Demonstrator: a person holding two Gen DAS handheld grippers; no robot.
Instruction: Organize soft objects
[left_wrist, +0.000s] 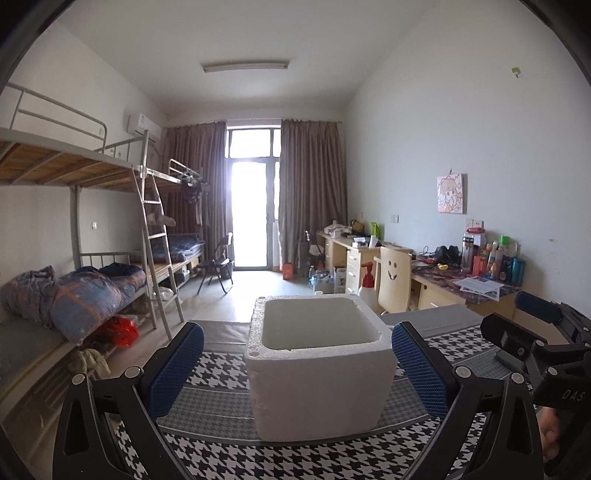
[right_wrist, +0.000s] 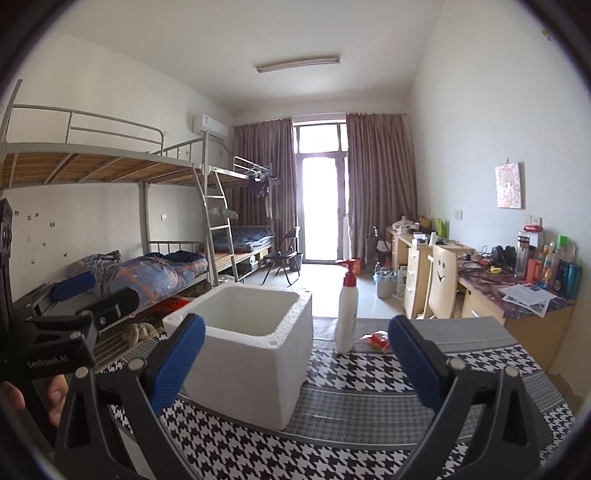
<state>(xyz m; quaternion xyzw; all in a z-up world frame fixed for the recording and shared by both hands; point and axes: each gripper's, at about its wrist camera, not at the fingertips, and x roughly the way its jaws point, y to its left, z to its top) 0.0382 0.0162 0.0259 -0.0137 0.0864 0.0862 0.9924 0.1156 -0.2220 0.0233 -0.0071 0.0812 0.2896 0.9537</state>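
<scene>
Hovering low over the houndstooth cloth (left_wrist: 207, 458), both grippers point at a white foam box (left_wrist: 319, 384) sitting centre-frame in the left wrist view and centre-left in the right wrist view. Left gripper (left_wrist: 297, 365): jaws spread wide, blue pads flanking the box without touching, nothing held. Right gripper (right_wrist: 295, 363): jaws also wide and empty; its left pad overlaps the box's near corner in frame, contact not clear.

Box stands upright, open top, and what shows of the inside is bare; likely the bin meant to receive the soft things. White pump bottle (right_wrist: 346, 314) with red top stands just right of the box in the right wrist view, a small red packet (right_wrist: 378, 339) lying beside its base.

No soft item is plainly in reach; bedding (left_wrist: 85, 295) lies on the lower bunk at left, well apart. Judgement: sorting not yet begun, jaws kept open ready for a first pick.
</scene>
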